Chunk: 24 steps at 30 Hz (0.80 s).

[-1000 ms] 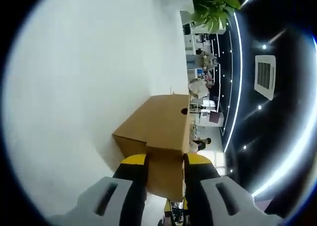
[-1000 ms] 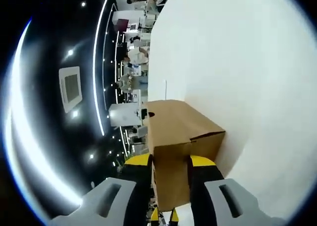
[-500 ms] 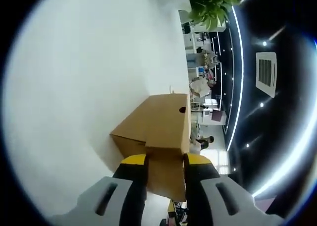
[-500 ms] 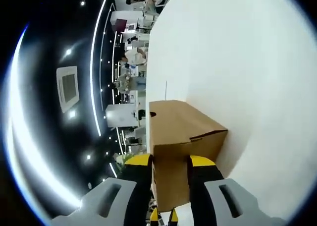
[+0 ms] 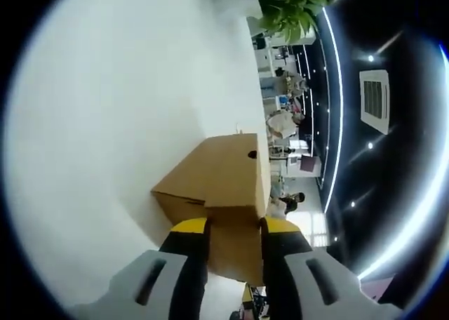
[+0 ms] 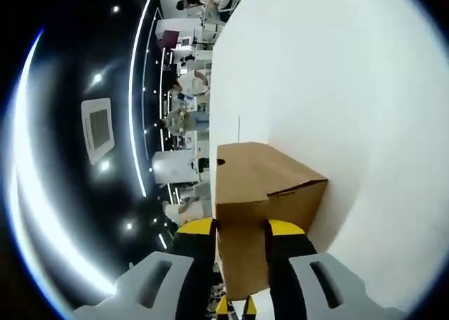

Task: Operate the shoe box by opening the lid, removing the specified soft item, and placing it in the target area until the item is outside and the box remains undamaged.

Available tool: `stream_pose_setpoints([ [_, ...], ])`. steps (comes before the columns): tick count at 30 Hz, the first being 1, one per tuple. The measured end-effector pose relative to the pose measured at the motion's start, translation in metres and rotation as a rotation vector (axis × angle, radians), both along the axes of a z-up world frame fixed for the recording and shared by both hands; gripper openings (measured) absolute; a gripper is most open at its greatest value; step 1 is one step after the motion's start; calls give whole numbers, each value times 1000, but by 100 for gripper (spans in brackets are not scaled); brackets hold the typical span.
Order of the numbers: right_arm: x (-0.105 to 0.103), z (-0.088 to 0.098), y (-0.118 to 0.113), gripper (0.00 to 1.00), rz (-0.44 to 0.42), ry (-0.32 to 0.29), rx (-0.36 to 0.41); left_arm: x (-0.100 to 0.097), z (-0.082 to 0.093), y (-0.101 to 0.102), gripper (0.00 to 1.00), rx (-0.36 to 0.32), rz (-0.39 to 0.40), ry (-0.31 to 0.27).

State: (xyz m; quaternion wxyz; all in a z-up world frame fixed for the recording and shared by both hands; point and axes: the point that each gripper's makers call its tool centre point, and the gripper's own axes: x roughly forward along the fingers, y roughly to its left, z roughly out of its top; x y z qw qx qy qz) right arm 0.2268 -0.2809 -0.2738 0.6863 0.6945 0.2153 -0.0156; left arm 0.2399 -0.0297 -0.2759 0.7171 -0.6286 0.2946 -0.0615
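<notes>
Box geometry: shoe box [image 5: 224,176] runs straight ahead of the left gripper [image 5: 235,253], long axis up-frame, on the white table [image 5: 105,123]. Left jaws clenched on its front flap at bottom centre. Right gripper [image 6: 240,253] equally near, clamping a flap [image 6: 242,253] likewise. Plant [image 5: 287,8] and office clutter lie well beyond, nothing blocking. Soft item unseen.

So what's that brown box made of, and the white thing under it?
The box looks like plain cardboard: matte brown, with sharp folded edges and a small round hole in its top. Each tool, left and right, pinches a flap of it. The table is smooth, even white with a soft sheen, perhaps laminate or painted board; the pictures cannot settle which.
</notes>
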Motion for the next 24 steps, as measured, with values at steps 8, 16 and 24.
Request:
stream_pose_setpoints([
  [8,2,13,-3,25,-16,-62,12,-1,10,-3,29,59,-29,-31],
  [16,7,30,-2,25,-30,-144,69,-2,33,-3,25,49,-17,-118],
  [24,12,40,-1,24,-24,-176,61,-1,45,-5,22,133,-64,-190],
])
